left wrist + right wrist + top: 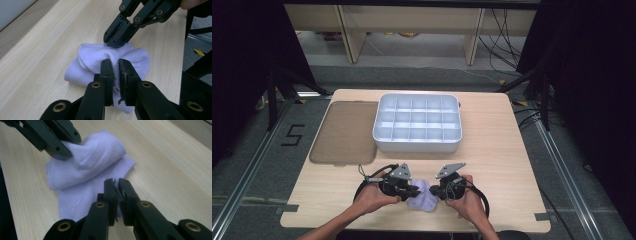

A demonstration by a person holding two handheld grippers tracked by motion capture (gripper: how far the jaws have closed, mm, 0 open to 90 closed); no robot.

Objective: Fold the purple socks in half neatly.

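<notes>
A pale lavender sock (422, 198) lies bunched on the wooden table near its front edge, between my two grippers. My left gripper (415, 191) comes at it from the left. In the left gripper view its jaws (115, 63) are closed on a raised fold of the sock (90, 56). My right gripper (433, 191) faces it from the right and pinches the sock's thin flat edge (115, 183). In the right gripper view the sock (95, 157) is rolled up at the left gripper's end (66, 148). In the left gripper view the right gripper (113, 43) bites the far rim.
A white tray (417, 145) with many small compartments stands behind the grippers at the table's middle. A flat brownish lid (344, 132) lies to its left. Bare wood stretches to both sides of the sock, and the table's front edge is close.
</notes>
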